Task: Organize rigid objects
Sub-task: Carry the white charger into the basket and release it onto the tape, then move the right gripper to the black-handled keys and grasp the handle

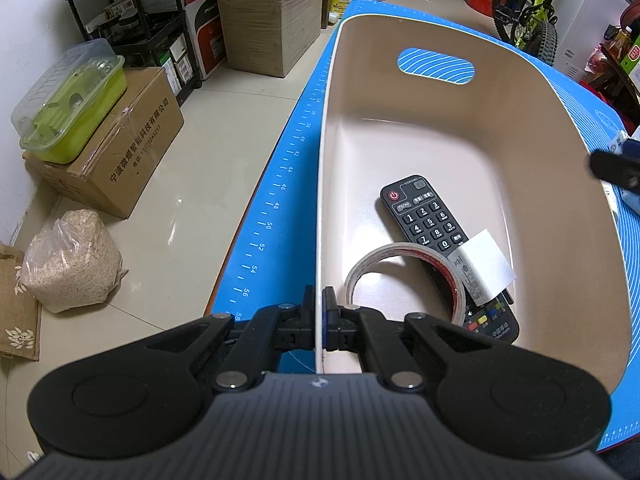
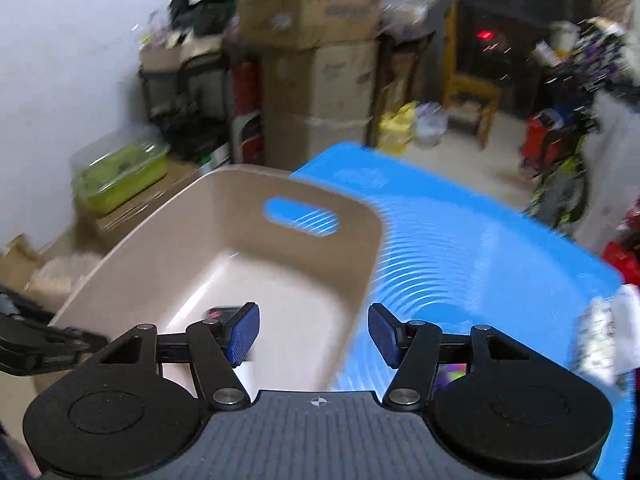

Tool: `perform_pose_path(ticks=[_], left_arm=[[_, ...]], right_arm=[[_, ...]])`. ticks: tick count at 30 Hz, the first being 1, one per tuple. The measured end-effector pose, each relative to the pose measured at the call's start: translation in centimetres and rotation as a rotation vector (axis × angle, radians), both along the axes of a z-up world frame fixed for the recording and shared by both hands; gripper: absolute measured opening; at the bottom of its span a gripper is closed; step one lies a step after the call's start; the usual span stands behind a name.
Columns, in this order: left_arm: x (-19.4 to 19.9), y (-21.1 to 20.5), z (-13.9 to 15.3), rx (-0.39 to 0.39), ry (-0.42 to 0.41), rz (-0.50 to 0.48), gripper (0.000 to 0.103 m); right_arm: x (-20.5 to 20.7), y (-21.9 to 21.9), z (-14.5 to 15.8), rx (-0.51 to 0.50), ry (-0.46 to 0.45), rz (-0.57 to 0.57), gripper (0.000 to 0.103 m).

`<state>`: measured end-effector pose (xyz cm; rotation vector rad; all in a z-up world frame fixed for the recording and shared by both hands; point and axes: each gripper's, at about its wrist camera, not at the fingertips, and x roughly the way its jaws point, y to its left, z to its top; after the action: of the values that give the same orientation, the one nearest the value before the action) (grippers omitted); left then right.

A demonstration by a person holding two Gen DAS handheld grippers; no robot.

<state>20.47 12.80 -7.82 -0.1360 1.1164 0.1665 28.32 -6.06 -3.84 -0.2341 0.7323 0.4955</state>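
A beige plastic bin [image 1: 532, 152] stands on a blue mat [image 1: 280, 184]. My left gripper [image 1: 319, 300] is shut on the bin's near left wall, one finger on each side of the rim. Inside the bin lie a black remote control [image 1: 428, 220], a roll of clear tape [image 1: 404, 268] and a white charger block [image 1: 482, 266] resting on the remote. In the blurred right wrist view the bin [image 2: 168, 240] is ahead and to the left. My right gripper [image 2: 314, 334] hangs open above the bin's right wall with nothing between its blue pads [image 2: 242, 334]. Its tip shows dark at the left view's right edge [image 1: 614, 168].
The mat [image 2: 480, 248] stretches right of the bin, with a crumpled white object [image 2: 608, 332] at its right edge. Off the table's left edge lie floor, cardboard boxes [image 1: 120, 156], a green lidded container [image 1: 76, 96] and a bag of grain [image 1: 72, 260]. A bicycle [image 1: 532, 12] stands behind.
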Motion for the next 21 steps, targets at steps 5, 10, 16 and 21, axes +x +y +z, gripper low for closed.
perform_pose_path(ticks=[5,10,16,21], left_arm=[[0.0,0.0,0.0,-0.002,-0.001,0.001,0.003],[-0.1,0.0,0.0,-0.001,-0.002,0.003,0.003],[-0.1,0.0,0.0,-0.002,-0.002,0.003,0.003],[-0.1,0.0,0.0,-0.001,-0.002,0.002,0.003]], right_arm=[[1.3,-4.0,-0.7,0.008,0.001,-0.113,0.068],[2.4,-7.2,-2.7,-0.012,0.021,-0.186,0.068],[3.2,-8.8,-6.7,-0.033,0.092,-0.228,0.068],[3.1,-8.9,-9.4,-0.034,0.151,-0.236,0.059]])
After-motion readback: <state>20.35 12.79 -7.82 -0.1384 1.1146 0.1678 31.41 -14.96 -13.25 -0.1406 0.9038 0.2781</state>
